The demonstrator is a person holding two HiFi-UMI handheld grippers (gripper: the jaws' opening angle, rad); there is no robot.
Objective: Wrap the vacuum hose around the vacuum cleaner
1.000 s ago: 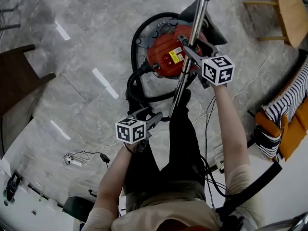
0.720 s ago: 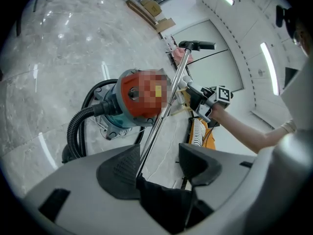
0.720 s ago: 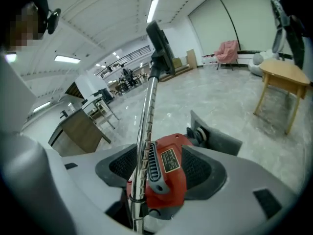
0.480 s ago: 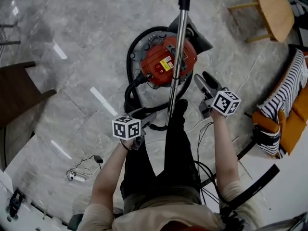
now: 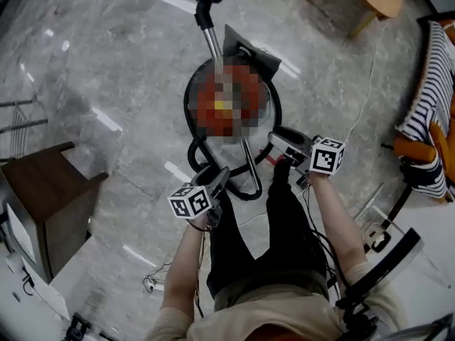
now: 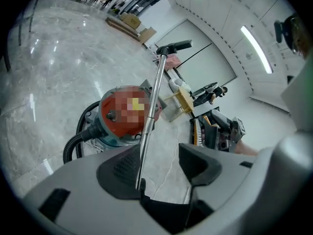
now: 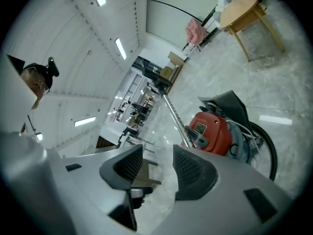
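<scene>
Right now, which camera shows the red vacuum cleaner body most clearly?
The right gripper view: the red vacuum cleaner body appears sharp, label and all. The head view shows it from above, but blurred, ringed by the black hose. The left gripper view also shows it blurred, crossed by the metal tube.

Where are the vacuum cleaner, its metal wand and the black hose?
vacuum cleaner [image 7: 211, 131], right gripper view, on its red body.
metal wand [image 6: 158, 82], left gripper view, on the upper half of the shiny tube.
black hose [image 6: 73, 142], left gripper view, on the ribbed bend beside the body.
</scene>
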